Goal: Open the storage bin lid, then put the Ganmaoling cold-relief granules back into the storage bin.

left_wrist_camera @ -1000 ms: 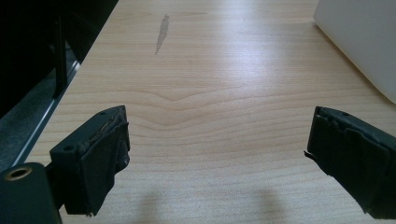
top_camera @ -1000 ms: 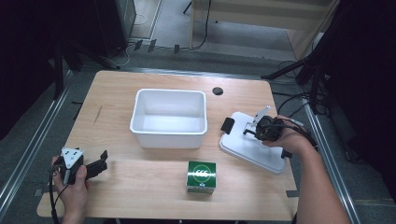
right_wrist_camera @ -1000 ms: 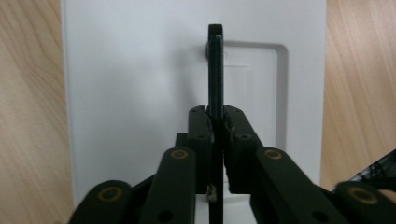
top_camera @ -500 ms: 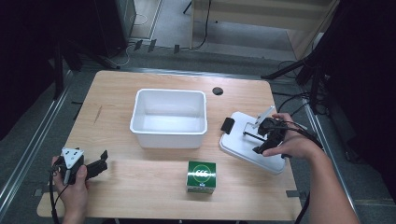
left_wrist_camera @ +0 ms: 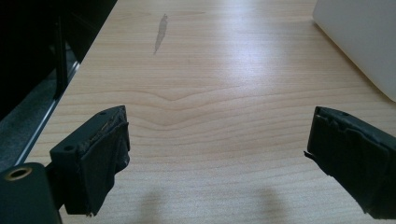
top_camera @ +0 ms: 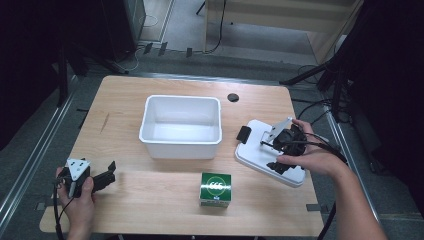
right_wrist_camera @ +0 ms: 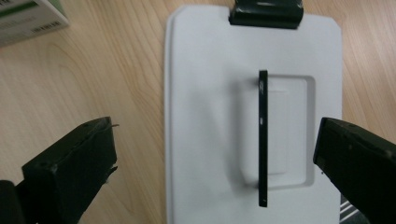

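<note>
Both tools released, right tool (right_wrist_camera: 215,172) just widened above white lid (right_wrist_camera: 205,140), left tool (left_wrist_camera: 215,158) holding nothing

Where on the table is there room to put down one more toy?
The widest bare wood lies left of the white bin, up to the left gripper. A strip between the bin and the green box is free too. The right side is crowded: the white lid lies there under the right gripper.

Overhead light was bright on the table (top_camera: 165,185), surroundings fell dark. Soft shadows lay under the left gripper (left_wrist_camera: 219,154). High view looked slightly soft; the lid (right_wrist_camera: 205,116) glared pale, jaws blurred.
</note>
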`<action>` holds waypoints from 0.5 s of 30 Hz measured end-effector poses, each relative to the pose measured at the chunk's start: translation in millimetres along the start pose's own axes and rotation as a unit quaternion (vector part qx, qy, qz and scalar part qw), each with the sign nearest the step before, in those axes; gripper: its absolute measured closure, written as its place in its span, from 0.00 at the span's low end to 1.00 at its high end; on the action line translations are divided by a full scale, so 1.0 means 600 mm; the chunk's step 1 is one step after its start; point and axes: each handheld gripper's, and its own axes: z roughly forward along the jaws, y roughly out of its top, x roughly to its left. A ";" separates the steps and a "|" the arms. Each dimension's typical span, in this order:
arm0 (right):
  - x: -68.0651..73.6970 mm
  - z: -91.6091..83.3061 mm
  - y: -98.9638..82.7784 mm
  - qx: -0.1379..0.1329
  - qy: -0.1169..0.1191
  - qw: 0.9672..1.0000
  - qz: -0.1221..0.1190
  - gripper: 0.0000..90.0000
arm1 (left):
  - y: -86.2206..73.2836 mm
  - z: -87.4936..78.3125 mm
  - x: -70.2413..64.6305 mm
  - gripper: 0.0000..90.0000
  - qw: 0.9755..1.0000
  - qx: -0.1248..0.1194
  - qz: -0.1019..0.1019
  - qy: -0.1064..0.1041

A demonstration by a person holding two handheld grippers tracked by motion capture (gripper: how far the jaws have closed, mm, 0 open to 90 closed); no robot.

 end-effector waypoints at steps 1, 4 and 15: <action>0.005 -0.001 0.004 -0.001 -0.002 1.000 -0.006 0.00 | 0.000 0.000 0.000 0.07 1.000 0.000 0.000 0.000; 0.017 -0.002 0.016 0.000 -0.004 1.000 -0.023 0.00 | 0.000 0.000 0.000 0.07 1.000 0.000 0.001 0.001; 0.062 -0.004 0.055 0.004 -0.001 0.998 -0.065 0.00 | 0.000 0.000 0.000 0.07 1.000 -0.001 0.000 0.000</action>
